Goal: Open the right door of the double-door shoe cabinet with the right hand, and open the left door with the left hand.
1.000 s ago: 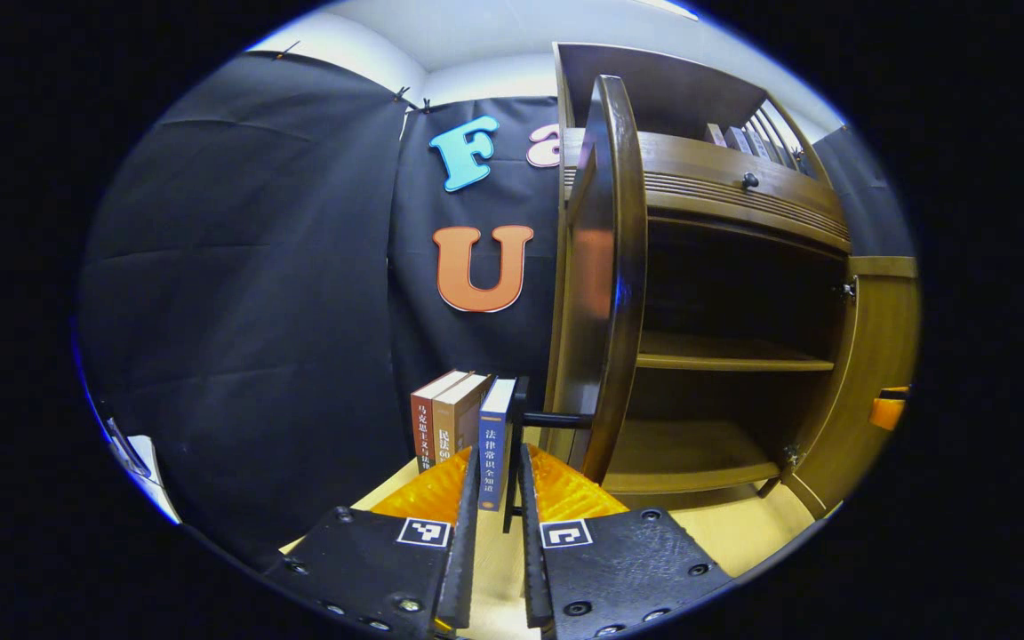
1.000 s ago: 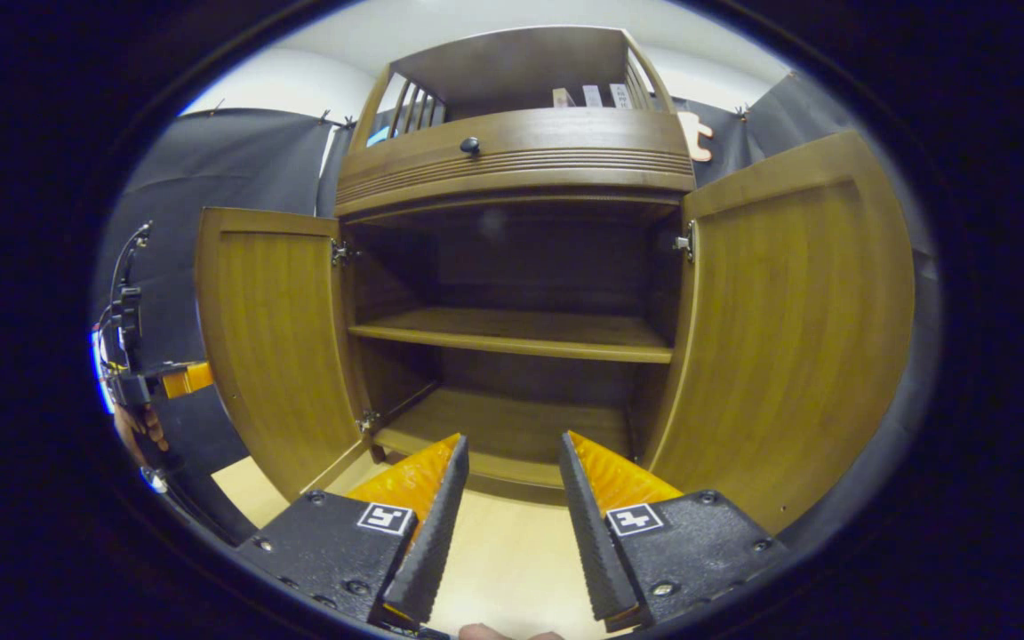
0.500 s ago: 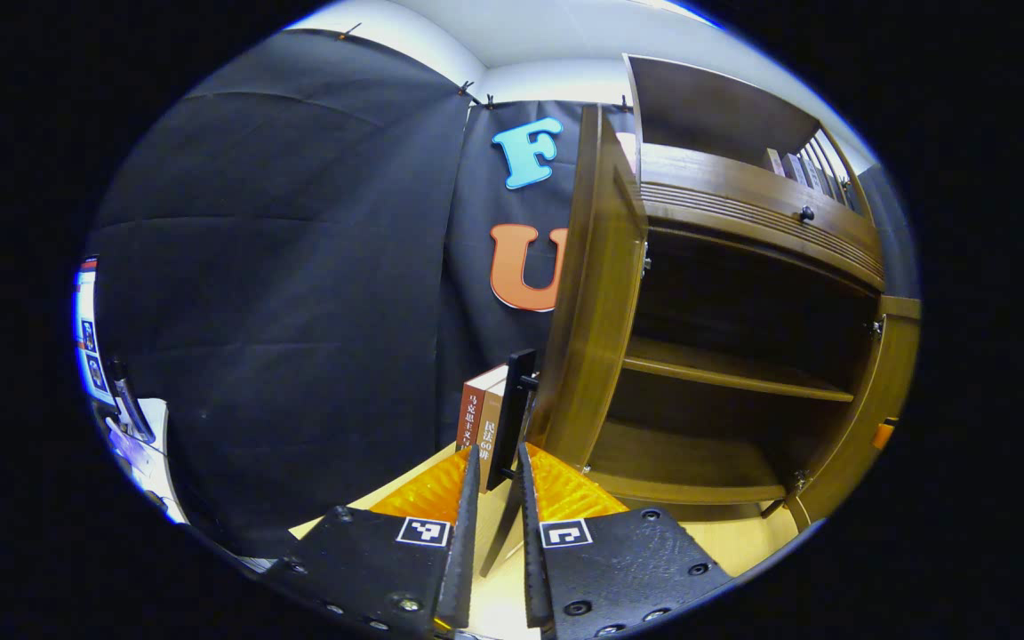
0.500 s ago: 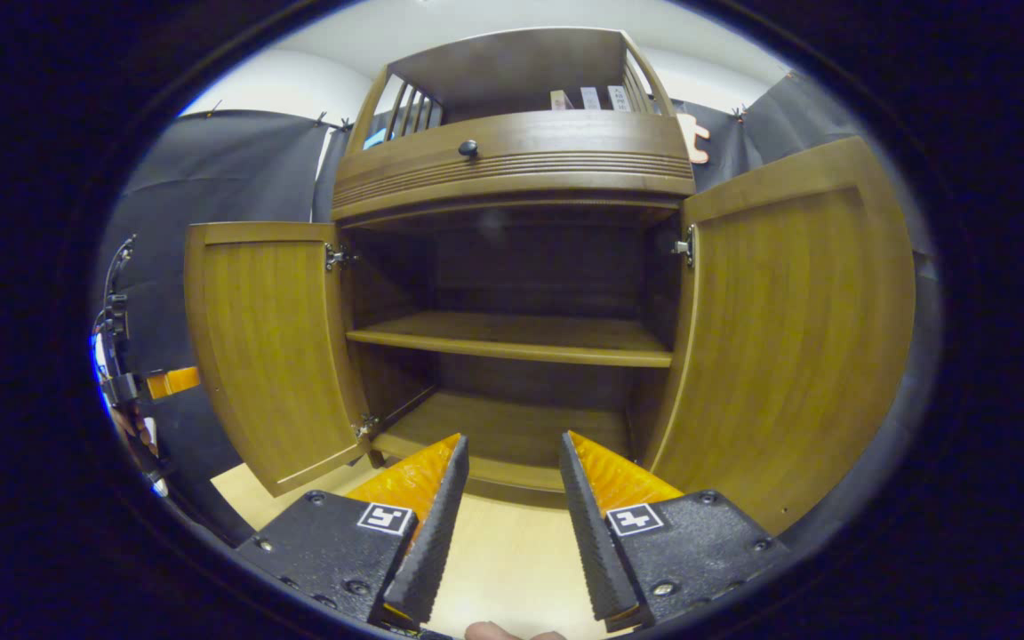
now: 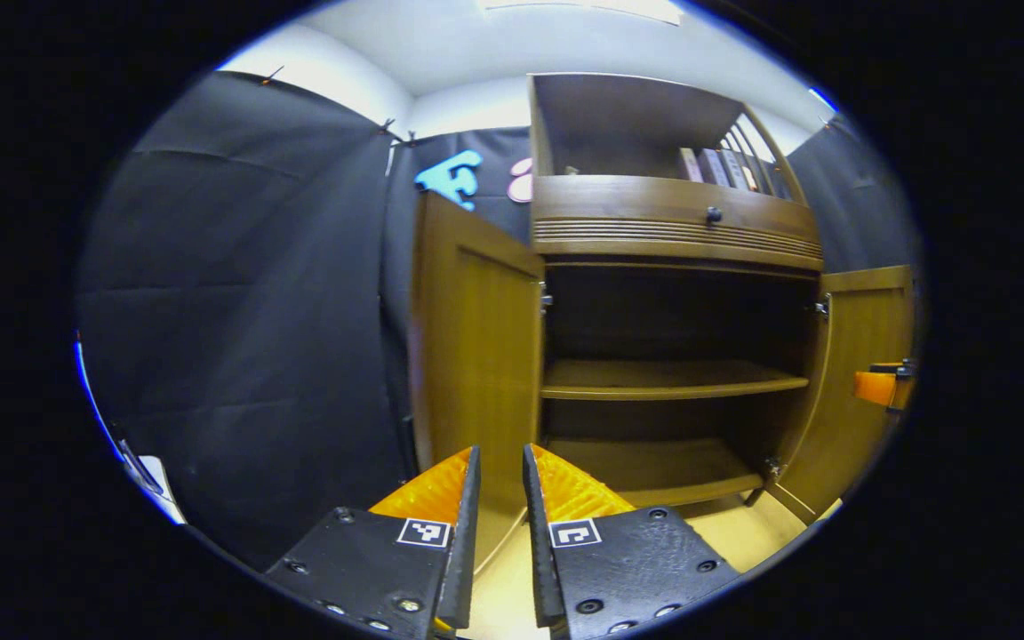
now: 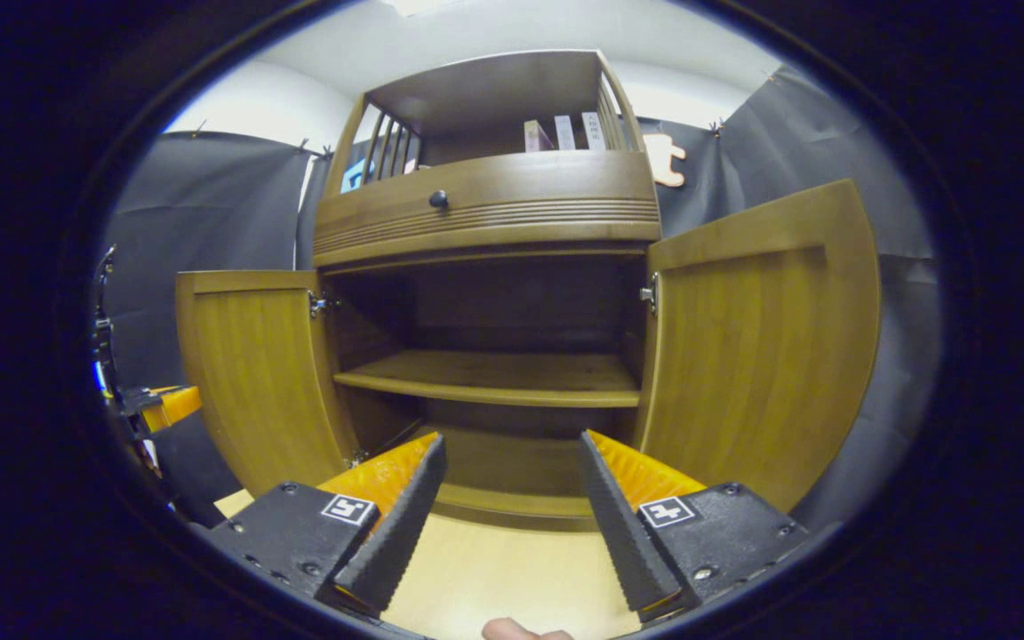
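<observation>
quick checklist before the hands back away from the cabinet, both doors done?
1. Left door swung wide open: ok.
2. Right door swung wide open: ok.
3. Left gripper off the door, nothing between its fingers: ok.
4. Right gripper open, holding nothing: ok.
5. Middle shelf in plain sight, nothing on it: ok.
6. Doors will stay open unaided: cannot tell.

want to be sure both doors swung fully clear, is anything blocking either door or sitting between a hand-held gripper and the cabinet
Nothing visible does. The left door and right door both stand wide open. Bare floor lies between the right hand-held gripper, jaws apart, and the cabinet. The left hand-held gripper holds nothing, facing the left door's inner side.
</observation>
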Demonstrator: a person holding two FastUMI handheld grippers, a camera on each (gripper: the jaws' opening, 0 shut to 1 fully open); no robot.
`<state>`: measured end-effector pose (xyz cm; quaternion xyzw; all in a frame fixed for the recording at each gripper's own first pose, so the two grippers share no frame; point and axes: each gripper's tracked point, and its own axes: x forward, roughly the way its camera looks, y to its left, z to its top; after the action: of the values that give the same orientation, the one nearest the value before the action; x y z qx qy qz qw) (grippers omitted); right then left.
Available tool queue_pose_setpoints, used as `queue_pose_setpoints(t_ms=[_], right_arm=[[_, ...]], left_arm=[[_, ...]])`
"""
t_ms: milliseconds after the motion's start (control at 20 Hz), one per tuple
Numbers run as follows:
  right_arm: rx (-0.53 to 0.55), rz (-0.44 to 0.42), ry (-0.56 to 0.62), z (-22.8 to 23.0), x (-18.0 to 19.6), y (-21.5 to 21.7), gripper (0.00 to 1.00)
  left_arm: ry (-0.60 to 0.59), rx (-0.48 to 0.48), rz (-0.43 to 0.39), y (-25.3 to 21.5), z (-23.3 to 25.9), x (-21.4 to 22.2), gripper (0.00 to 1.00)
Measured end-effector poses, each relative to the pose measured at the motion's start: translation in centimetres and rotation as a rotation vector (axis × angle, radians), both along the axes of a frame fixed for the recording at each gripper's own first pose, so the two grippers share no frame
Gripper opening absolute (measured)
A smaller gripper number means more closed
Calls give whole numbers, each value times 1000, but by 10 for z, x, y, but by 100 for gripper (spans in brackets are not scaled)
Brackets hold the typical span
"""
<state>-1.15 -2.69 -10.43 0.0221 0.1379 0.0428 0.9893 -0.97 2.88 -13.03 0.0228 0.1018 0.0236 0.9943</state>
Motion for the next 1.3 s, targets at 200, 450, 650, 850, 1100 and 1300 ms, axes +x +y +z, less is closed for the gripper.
queue_pose_setpoints(t_ms=[200, 450, 650, 850, 1100, 1300], right_arm=[[-28, -26, -65, 33, -7, -13, 99], [-77, -49, -137, 66, -25, -30, 98], [-77, -45, -155, 67, -34, -33, 94], [-67, -31, -121, 55, -45, -35, 94], [-74, -14, -135, 60, -53, -33, 94], [-93, -13, -122, 54, -59, -28, 94]], left_arm=[[-20, -20, -90, -44, 22, -3, 46], [-29, -20, -149, -76, 37, -3, 62], [-66, -39, -171, -100, 47, -6, 82], [-75, -36, -177, -109, 48, -12, 90], [-85, -40, -147, -105, 53, -17, 90], [-139, 26, -71, -90, 67, -19, 100]])
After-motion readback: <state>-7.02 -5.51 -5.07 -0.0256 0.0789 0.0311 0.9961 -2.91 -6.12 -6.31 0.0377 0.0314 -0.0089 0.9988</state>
